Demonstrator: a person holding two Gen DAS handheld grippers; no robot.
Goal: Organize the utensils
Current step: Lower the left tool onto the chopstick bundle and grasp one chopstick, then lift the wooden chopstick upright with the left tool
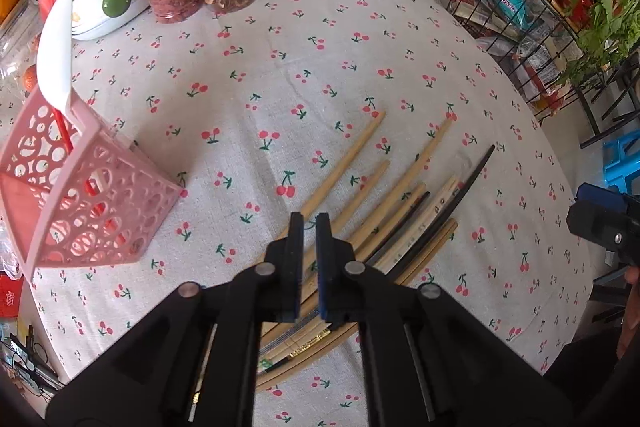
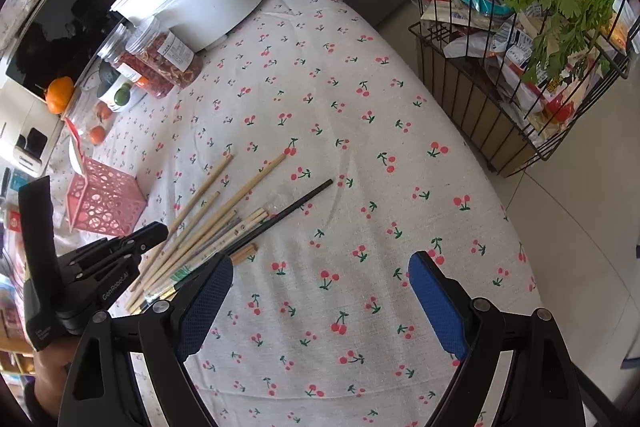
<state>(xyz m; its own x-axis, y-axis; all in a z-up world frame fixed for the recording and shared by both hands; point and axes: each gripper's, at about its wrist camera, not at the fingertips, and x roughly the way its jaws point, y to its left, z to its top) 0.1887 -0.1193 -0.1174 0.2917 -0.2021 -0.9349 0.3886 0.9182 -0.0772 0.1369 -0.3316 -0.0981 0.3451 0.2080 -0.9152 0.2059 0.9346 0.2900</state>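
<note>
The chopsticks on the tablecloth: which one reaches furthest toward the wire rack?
The long black chopstick on the rack side of the pile; its neighbours are mostly pale bamboo and stop short.

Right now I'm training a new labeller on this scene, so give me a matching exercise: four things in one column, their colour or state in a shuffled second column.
1. pink holder
2. longest dark chopstick
3. left gripper
4. right gripper

A. fingers wide apart
B. lying flat on the cloth
C. fingers nearly together
D. upright, holding a white spoon

Pairs: 1-D, 2-B, 3-C, 4-A
</note>
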